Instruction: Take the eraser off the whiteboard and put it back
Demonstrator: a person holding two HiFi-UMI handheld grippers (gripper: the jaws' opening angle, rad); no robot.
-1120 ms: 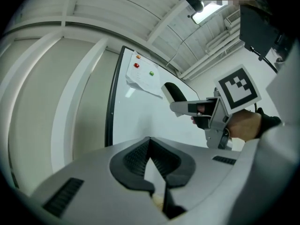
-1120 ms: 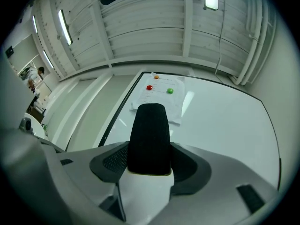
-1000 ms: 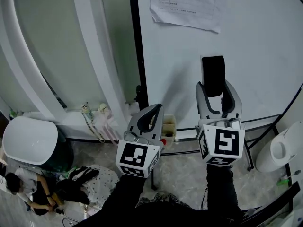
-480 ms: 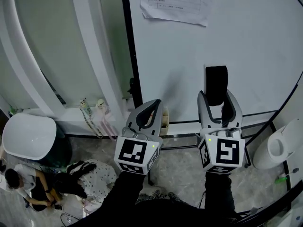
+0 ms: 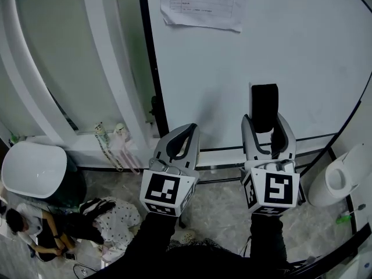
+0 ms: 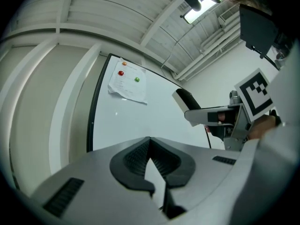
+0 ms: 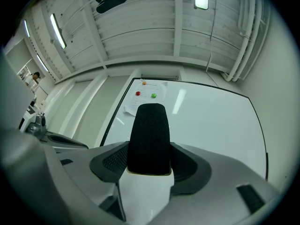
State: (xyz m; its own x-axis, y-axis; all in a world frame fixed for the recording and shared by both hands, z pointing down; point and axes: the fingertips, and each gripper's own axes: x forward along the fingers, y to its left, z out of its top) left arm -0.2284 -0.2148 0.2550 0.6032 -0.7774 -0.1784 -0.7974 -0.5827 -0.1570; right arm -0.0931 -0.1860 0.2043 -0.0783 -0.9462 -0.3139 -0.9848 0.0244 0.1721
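From the head view, two tongs were held up before one whiteboard (image 5: 302, 51). The left tongs (image 5: 187, 133) had their jaws pressed together with nothing between them, pointing at the board's lower left corner. The right tongs (image 5: 265, 124) were clamped on one black eraser (image 5: 264, 104), which stood upright between the jaws with most of its length above them, in front of the lower part of the board. Whether it touched the board could not be told. One sheet of paper (image 5: 200, 4) hung at the far top of the board. On the floor (image 5: 221, 205) to the left stood one white bin (image 5: 32, 170), and one person (image 5: 32, 231) sat near it.

In the left gripper view, the two jaws met at their tips, closed on nothing. Beyond them lay the whiteboard (image 6: 136, 121) with the sheet of paper (image 6: 126, 86) at its upper left. To the right, the right tongs (image 6: 206, 116) showed from the side, with the eraser (image 6: 187, 99) sticking out toward the board.

In the right gripper view, the eraser (image 7: 149, 135) filled the gap between the two jaws, which were tight against both its sides, its ribbed black face toward the camera and a white body under it. Past it, three magnets were on the paper: one orange (image 7: 144, 83), one red (image 7: 138, 93), one green (image 7: 153, 96).
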